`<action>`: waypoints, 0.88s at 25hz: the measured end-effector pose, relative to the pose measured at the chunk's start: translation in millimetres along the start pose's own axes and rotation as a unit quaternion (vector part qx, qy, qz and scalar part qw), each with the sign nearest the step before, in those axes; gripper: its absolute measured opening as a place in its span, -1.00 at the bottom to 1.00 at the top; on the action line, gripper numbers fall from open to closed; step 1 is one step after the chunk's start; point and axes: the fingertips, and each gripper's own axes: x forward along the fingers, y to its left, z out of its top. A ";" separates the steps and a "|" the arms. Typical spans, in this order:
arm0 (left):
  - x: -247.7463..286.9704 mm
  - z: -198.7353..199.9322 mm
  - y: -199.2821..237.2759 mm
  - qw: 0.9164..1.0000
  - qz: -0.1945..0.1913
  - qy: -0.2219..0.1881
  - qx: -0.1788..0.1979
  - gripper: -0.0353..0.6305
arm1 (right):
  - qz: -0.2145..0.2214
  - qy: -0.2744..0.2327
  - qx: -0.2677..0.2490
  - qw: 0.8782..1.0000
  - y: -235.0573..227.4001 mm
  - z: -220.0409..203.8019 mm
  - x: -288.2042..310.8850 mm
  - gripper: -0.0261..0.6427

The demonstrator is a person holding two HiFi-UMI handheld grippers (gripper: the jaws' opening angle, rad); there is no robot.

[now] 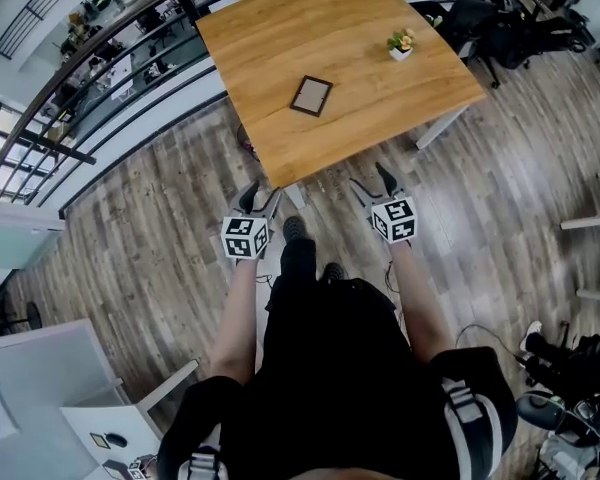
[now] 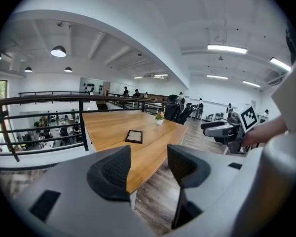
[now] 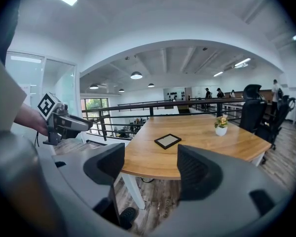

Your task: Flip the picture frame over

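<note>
The picture frame [image 1: 311, 96] lies flat near the middle of the wooden bench [image 1: 360, 118], dark border and pale centre facing up. It is well apart from a small potted plant [image 1: 401, 44] that stands toward the far right corner. The person [image 1: 330, 368] stands on the plank floor [image 1: 160, 228] just short of the bench's near edge. The left tongs [image 1: 262, 200] and the right tongs [image 1: 372, 184] both point at the bench, released, jaws spread with nothing between them, clear of the frame.
</note>
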 end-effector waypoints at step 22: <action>89.4 30.0 43.0 0.999 -0.049 0.012 -0.005 -0.15 | -0.042 0.018 0.017 0.999 -37.6 23.6 63.6 0.04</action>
